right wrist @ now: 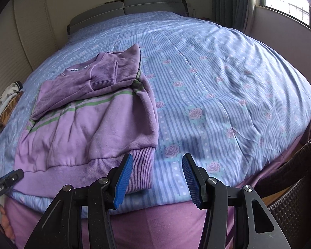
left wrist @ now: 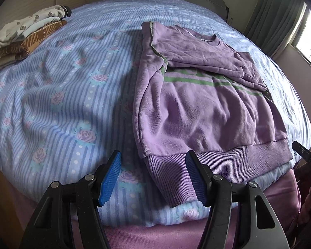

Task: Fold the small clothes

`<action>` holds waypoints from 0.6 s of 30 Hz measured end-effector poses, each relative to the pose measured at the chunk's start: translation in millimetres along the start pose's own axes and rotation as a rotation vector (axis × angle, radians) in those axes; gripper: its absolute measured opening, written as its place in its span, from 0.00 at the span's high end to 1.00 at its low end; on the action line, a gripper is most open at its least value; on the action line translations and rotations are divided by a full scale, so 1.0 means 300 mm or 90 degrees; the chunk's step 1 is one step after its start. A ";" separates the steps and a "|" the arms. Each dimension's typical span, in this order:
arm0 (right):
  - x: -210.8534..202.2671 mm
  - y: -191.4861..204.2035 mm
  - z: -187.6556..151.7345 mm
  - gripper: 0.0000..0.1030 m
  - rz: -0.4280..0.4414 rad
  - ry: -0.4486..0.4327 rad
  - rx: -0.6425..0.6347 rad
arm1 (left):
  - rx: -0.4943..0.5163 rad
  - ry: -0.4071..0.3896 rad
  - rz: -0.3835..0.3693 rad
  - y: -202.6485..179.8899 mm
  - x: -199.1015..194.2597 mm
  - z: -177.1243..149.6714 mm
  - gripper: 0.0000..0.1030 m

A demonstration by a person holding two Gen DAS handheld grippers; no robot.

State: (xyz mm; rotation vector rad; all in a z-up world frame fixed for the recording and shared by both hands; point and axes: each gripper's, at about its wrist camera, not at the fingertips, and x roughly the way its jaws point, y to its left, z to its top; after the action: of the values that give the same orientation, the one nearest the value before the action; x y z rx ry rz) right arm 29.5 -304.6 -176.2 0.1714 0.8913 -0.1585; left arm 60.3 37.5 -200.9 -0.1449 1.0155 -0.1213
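Note:
A purple sweatshirt (left wrist: pixel 197 108) with green stripes lies on the bed with both sleeves folded across its chest; it also shows in the right wrist view (right wrist: pixel 89 124). My left gripper (left wrist: pixel 153 176) is open, its jaws on either side of the left corner of the ribbed hem (left wrist: pixel 172 178). My right gripper (right wrist: pixel 157 176) is open at the right corner of the hem (right wrist: pixel 139 166), its left pad over the ribbing. Neither holds cloth. The right gripper's tip (left wrist: pixel 302 151) shows at the left view's right edge.
A blue striped rose-print bedspread (right wrist: pixel 228 95) covers the bed. A stack of folded clothes (left wrist: pixel 29 35) sits at the far left. A grey headboard (right wrist: pixel 134 6) is at the back. A wicker chair (right wrist: pixel 296 186) stands at the bed's right corner. A window (right wrist: pixel 286 0) is on the right.

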 end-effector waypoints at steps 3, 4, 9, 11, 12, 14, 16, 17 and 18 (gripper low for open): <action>0.011 0.007 -0.008 0.51 0.009 0.008 -0.005 | -0.005 0.004 -0.001 0.003 0.001 -0.009 0.40; 0.013 0.011 -0.009 0.51 0.013 0.010 -0.009 | -0.008 0.004 -0.002 0.005 0.002 -0.011 0.40; 0.042 0.025 -0.017 0.51 0.046 0.035 -0.013 | -0.015 0.000 -0.003 0.003 -0.001 -0.021 0.41; 0.060 0.027 -0.019 0.51 0.055 0.052 -0.012 | -0.017 -0.002 0.000 0.003 -0.004 -0.023 0.43; 0.068 0.027 -0.021 0.51 0.059 0.060 -0.010 | -0.020 -0.006 0.003 0.004 -0.007 -0.025 0.46; 0.079 0.029 -0.028 0.51 0.066 0.072 -0.010 | -0.026 -0.011 0.003 0.006 -0.012 -0.029 0.49; 0.087 0.038 -0.031 0.51 0.072 0.078 -0.015 | -0.027 -0.006 -0.002 0.003 -0.007 -0.031 0.49; 0.092 0.041 -0.032 0.51 0.077 0.082 -0.017 | -0.026 -0.003 -0.005 0.001 -0.005 -0.032 0.49; 0.099 0.044 -0.032 0.51 0.080 0.086 -0.018 | -0.027 -0.001 -0.007 -0.002 -0.003 -0.034 0.49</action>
State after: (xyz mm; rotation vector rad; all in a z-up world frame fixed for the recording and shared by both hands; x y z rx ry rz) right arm 43.5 -291.8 -204.2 0.2137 1.0134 -0.0170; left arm 51.2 36.5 -205.2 -0.1886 1.0153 -0.1099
